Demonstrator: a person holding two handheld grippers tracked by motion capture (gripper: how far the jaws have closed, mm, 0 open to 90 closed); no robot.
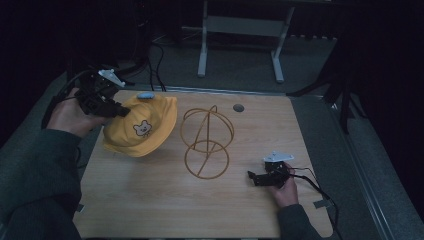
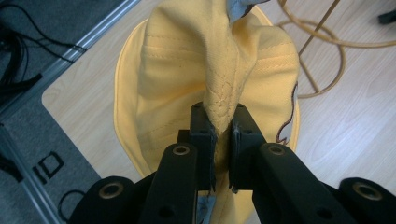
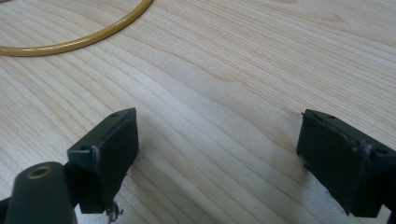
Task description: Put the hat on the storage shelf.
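I see a pale wooden surface (image 1: pixel 150 200) from above, in a dark room. My left gripper (image 1: pixel 120 111) is at the far left edge of the surface, held in a hand with a dark green sleeve. Its jaws are pinched tight on a fold of a yellow hat (image 1: pixel 142 125). In the left gripper view the hat (image 2: pixel 210 70) bunches into a stitched ridge that runs between the two black pads, which press on it from both sides. The hat hangs from the grip, tilted, with its brim low over the left part of the surface. It has a small bear face on the front and a pale blue patch near the top.

Just to the right of the hat, apart from it, stands a golden wire stand (image 1: pixel 206 142), made of rings and thin rods, near the middle of the surface.

My right gripper (image 1: pixel 252 176) rests low at the near right, well apart from the hat. In the right gripper view its jaws stand wide apart over bare wood, with a curve of the wire stand (image 3: pixel 93 32) beyond them.
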